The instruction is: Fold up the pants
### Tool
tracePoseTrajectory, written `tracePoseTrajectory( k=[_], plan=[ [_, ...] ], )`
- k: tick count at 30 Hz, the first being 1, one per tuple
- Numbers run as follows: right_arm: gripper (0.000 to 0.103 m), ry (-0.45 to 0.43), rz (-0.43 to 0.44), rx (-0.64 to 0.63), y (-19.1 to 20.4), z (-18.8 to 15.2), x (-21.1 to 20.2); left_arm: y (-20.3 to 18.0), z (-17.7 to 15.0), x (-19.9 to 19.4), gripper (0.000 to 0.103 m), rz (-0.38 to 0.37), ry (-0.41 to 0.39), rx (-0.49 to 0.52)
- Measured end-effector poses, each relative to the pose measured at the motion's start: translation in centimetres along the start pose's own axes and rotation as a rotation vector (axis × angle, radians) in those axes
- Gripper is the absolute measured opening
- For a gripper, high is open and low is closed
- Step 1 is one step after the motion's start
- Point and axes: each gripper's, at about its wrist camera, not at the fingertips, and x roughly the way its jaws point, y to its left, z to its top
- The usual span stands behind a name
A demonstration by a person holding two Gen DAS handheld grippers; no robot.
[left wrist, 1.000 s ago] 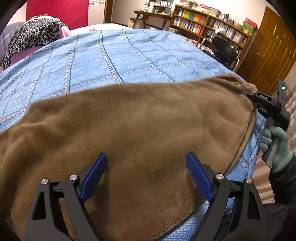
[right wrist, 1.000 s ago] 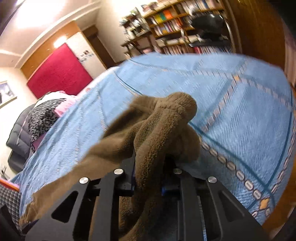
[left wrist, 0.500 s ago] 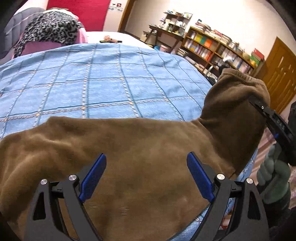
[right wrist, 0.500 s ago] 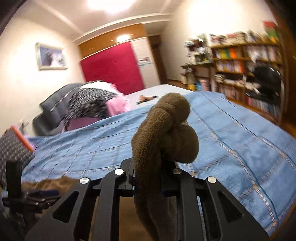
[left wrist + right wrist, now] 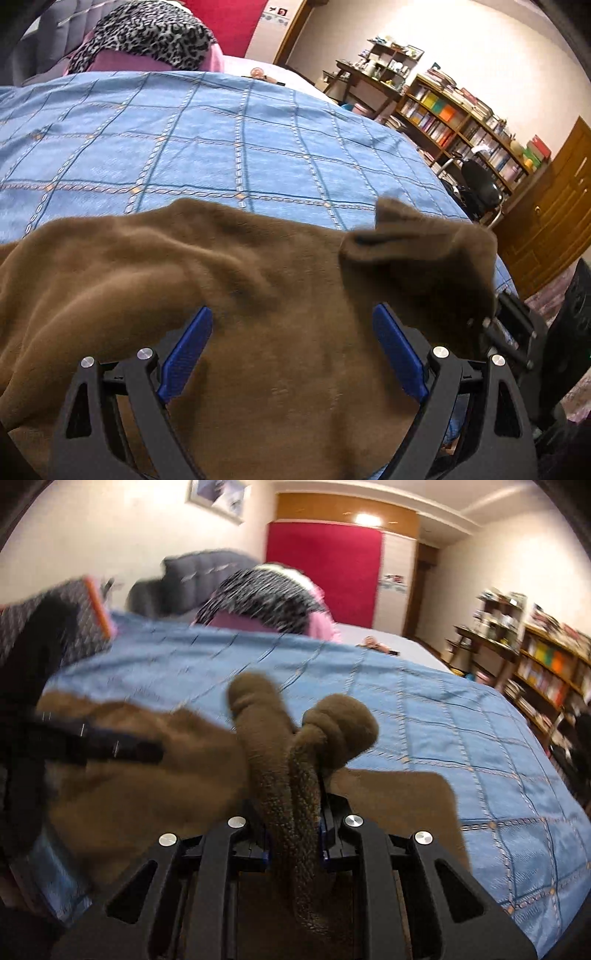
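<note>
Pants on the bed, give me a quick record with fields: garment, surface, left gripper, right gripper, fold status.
garment: brown fleece pants, spread wide
surface: blue checked bedspread
left gripper: open above the pants, gripping nothing
right gripper: shut on a bunched end of the pants, lifted off the bedspread
fold status: bunched end raised over the rest, not yet laid down

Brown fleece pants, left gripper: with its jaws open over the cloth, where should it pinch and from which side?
Probably the near edge of the brown fleece pants, coming down from above the blue bedspread. The cloth lies flat and wide under the open left gripper, so only an edge or raised ridge offers a pinchable thickness. The right gripper already clamps a bunched end.
</note>
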Motion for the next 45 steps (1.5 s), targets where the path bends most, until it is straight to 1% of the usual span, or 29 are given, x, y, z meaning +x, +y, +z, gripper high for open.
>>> tracePoseTrajectory(
  k=[3,4,6,7,8,10,13,15,16,17,20,23,26,27,29,30,32,35,38,41,43,45],
  plan=[
    [0.023,0.033,0.023,-0.033,1.4,-1.2,0.7,1.2,-0.1,-0.3,0.088,-0.006,-0.001,-0.028],
    [0.027,0.044,0.038,-0.038,1.7,-1.5,0.9,1.4,-0.1,-0.3,0.088,-0.011,0.000,-0.036],
    [0.041,0.073,0.105,-0.033,2.0,-2.1,1.1,1.9,-0.1,-0.2,0.088,-0.028,0.004,-0.057],
    [0.054,0.085,0.135,-0.034,2.2,-2.3,1.3,2.1,-0.1,-0.2,0.088,-0.034,0.006,-0.061],
    [0.060,0.097,0.160,-0.043,2.3,-2.7,1.2,2.2,-0.2,-0.2,0.088,-0.038,0.007,-0.061],
    [0.068,0.111,0.200,-0.089,3.4,-3.4,1.0,2.0,-0.2,-0.2,0.088,-0.042,0.008,-0.052],
    [0.073,0.132,0.267,-0.129,4.3,-3.9,0.3,1.6,-0.3,0.1,0.088,-0.065,0.022,-0.042],
    [0.074,0.141,0.328,-0.110,4.2,-3.8,-0.1,1.2,-0.3,0.4,0.088,-0.078,0.034,-0.035],
    [0.074,0.152,0.375,-0.082,3.8,-3.5,-0.4,0.9,-0.3,0.5,0.088,-0.082,0.038,-0.030],
    [0.074,0.155,0.403,-0.056,3.4,-3.3,-0.6,0.7,-0.2,0.6,0.088,-0.086,0.041,-0.026],
    [0.074,0.134,0.472,0.026,1.9,-2.6,-1.6,-0.1,0.1,0.8,0.091,-0.112,0.049,-0.024],
    [0.074,0.107,0.489,0.133,-0.1,-2.0,-2.0,-0.9,0.6,1.0,0.093,-0.150,0.058,-0.030],
    [0.074,0.093,0.454,0.201,-1.5,-1.9,-1.2,-1.5,1.1,1.5,0.096,-0.190,0.074,-0.051],
    [0.074,0.094,0.459,0.219,-1.5,-2.0,-0.9,-1.7,1.2,1.8,0.096,-0.206,0.084,-0.060],
    [0.074,0.120,0.505,0.268,-1.7,-2.5,0.1,-2.4,1.5,2.4,0.096,-0.234,0.104,-0.067],
    [0.074,0.139,0.521,0.273,-1.4,-2.8,0.8,-2.7,1.5,2.7,0.098,-0.246,0.117,-0.068],
    [0.074,0.149,0.513,0.246,-1.1,-3.1,1.0,-3.4,1.5,3.5,0.098,-0.255,0.155,-0.058],
    [0.074,0.145,0.508,0.204,-0.7,-3.4,0.6,-4.1,1.2,4.9,0.098,-0.245,0.202,-0.051],
    [0.074,0.144,0.520,0.214,-1.0,-3.8,0.4,-4.0,0.9,6.3,0.098,-0.235,0.248,-0.072],
    [0.074,0.144,0.523,0.218,-1.1,-4.3,0.3,-4.0,0.8,6.9,0.098,-0.230,0.263,-0.080],
    [0.074,0.143,0.520,0.213,-1.1,-4.4,0.1,-4.1,0.9,7.0,0.098,-0.250,0.274,-0.090],
    [0.074,0.141,0.520,0.209,-1.0,-4.6,0.3,-4.3,0.9,7.0,0.098,-0.289,0.292,-0.099]
  ],
)
